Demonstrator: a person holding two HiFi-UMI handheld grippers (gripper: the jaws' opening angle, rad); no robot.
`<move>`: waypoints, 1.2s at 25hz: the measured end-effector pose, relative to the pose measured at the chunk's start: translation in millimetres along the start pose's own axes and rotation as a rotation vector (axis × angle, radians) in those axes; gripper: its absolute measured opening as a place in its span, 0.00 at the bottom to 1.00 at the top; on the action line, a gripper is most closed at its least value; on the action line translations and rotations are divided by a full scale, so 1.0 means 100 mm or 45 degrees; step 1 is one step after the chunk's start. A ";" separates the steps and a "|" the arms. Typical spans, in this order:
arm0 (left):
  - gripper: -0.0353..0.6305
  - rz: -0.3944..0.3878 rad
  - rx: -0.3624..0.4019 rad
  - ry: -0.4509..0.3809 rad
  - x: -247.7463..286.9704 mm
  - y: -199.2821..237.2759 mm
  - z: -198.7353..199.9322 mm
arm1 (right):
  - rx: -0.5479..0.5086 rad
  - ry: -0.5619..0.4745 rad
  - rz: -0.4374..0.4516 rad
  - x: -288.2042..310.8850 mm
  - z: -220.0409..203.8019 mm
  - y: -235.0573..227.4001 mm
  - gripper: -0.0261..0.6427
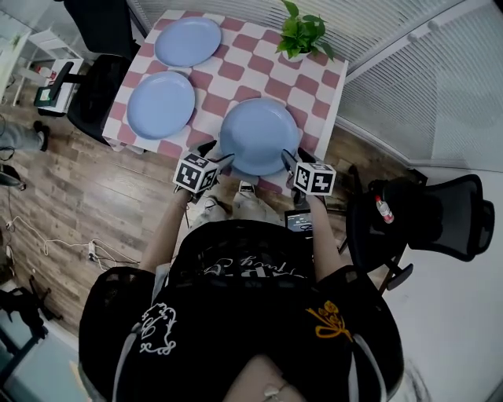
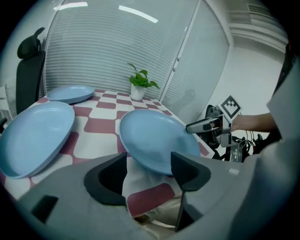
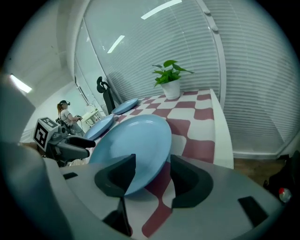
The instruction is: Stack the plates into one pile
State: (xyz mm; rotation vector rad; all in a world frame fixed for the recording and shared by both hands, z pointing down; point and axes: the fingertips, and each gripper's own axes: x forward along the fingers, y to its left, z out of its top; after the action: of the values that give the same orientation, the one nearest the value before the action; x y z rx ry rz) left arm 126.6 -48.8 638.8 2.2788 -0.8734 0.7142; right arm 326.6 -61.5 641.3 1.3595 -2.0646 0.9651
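The left gripper point(image 1: 218, 155) and right gripper point(image 1: 288, 160) flank the near plate point(image 1: 259, 133) at the bench's point(image 1: 253, 72) near edge, jaws spread and gripping nothing, so seat its rim deep, close evenly, then lift level.

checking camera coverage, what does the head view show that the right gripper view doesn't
Head view only: the wearer's torso, floor cables. Right gripper view only: the right gripper with jaws apart and the rim of the near plate between them, ceiling lights, a distant person. Both: that plate, middle plate, far plate, plant, checked cloth, left gripper.
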 end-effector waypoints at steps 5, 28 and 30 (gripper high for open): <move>0.49 0.003 -0.045 0.034 0.13 0.03 -0.10 | 0.147 0.072 0.017 0.15 -0.20 -0.02 0.33; 0.44 0.200 -0.084 -0.222 -0.18 -0.03 0.52 | 0.201 -0.050 0.178 0.00 0.54 0.06 0.20; 0.44 0.225 -0.083 -0.256 -0.29 0.02 0.61 | 0.181 -0.071 0.196 0.01 0.70 0.14 0.20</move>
State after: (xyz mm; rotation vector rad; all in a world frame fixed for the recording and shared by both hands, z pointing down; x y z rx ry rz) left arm 123.0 -80.0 579.3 2.2621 -1.1865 0.5279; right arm 312.0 -112.1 593.4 1.3258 -2.2051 1.1712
